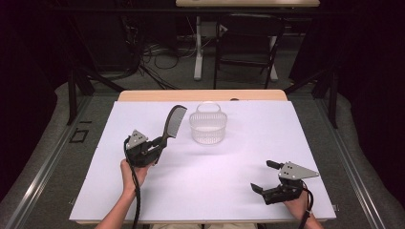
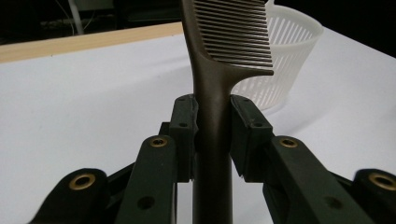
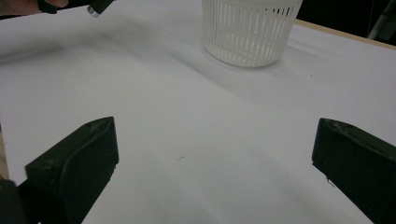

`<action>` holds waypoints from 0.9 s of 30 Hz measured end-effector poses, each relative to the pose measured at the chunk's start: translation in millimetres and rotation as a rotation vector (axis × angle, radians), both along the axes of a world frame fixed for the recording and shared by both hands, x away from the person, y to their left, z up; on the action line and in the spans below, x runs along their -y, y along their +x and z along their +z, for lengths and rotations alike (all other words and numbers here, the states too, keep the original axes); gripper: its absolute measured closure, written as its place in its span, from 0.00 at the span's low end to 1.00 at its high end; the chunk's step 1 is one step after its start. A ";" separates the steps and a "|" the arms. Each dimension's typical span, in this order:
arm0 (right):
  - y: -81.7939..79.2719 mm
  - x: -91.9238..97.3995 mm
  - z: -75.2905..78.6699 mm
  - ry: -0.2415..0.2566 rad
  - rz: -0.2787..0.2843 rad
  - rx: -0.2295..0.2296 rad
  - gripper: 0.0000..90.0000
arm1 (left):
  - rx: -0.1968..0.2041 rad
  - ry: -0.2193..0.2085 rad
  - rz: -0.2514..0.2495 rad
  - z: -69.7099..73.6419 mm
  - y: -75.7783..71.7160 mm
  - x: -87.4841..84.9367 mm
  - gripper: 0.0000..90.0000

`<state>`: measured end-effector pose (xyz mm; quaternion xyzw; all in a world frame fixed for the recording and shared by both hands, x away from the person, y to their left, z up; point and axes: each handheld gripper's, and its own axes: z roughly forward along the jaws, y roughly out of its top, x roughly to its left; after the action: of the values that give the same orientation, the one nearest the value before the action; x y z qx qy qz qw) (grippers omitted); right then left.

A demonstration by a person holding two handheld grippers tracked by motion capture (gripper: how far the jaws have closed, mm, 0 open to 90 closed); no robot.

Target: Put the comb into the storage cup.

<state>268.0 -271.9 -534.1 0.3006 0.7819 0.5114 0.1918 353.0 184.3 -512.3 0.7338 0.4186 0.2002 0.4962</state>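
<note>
The left gripper (image 1: 154, 149) was clamped on the handle of a dark comb (image 2: 219, 84), which stuck up off the white table (image 1: 229, 186) with its teeth toward the white slatted basket (image 1: 207, 129) just beside it. The right gripper (image 1: 269, 176) rested near the table's front edge, jaws wide and holding nothing. It looked like the carrying step, and the next move probably called for swinging the comb over the basket's rim before letting go, though how high the comb hung I couldn't quite judge

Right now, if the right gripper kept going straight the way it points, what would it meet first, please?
Probably the white basket. The open right gripper has bare white table ahead of it, and the basket stands slightly right of centre, so it might only clip it.
</note>
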 end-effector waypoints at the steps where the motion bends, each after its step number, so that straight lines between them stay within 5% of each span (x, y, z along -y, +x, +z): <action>1: 0.4 -0.1 -0.4 0.001 -0.001 0.001 0.00 | 0.007 -0.003 -0.005 0.6 0.0 0.7 0.80; 27: 1.5 0.4 -1.6 -0.001 -0.001 -0.010 0.00 | 0.068 -0.011 -0.028 27.0 16.1 9.7 0.80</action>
<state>269.4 -272.4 -535.8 0.3036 0.7829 0.5095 0.1881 369.1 174.6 -485.3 0.7295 0.3923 0.2158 0.5170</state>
